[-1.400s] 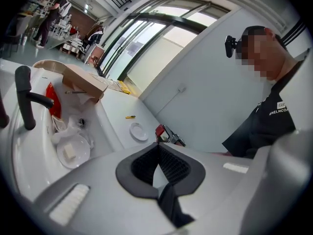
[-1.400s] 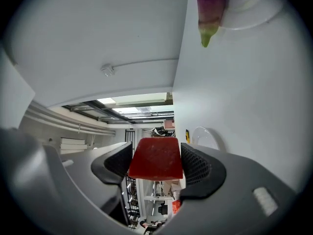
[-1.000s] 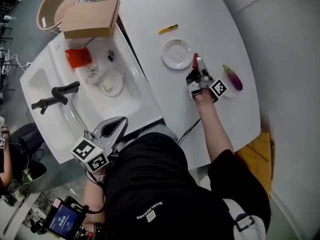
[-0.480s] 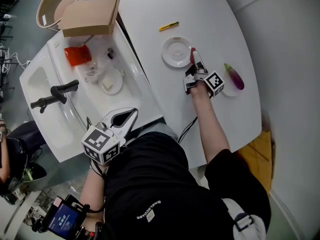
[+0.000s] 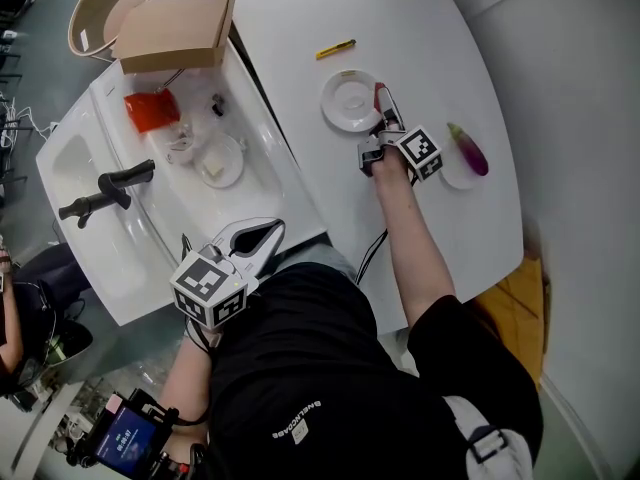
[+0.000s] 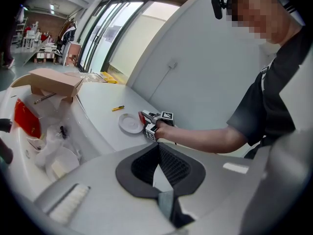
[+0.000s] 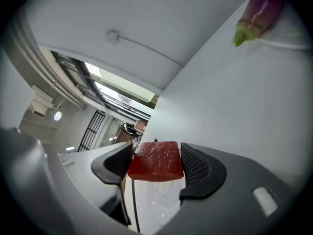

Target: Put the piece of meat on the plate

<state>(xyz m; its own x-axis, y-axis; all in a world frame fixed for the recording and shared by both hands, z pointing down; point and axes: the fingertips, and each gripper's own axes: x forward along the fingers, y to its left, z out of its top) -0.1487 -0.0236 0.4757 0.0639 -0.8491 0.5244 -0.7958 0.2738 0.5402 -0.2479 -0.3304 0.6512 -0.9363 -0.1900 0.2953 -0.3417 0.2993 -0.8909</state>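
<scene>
— Where has the piece of meat got to?

— It's in the right tool. The two black ribbed pads press on its left and right sides. It's a deep red block with a squarish face, fine grain lines run across the surface, and it's a shade darker along the lower edge.

— And how is it placed against the plate?

— In the head view it's in the upper middle of the frame, right at the plate's right rim, and the tool points in toward the plate from the lower right. I cannot tell whether the meat touches the china. The plate is white and round, on the white table.

— What about the other hand?

— The left tool is in the lower left of the head view, off the table, near the front edge of the sink. Its own view shows the tips together with nothing between them.

— Is anything else close by?

— There's a purple eggplant on a small dish, just right of the right tool.
</scene>
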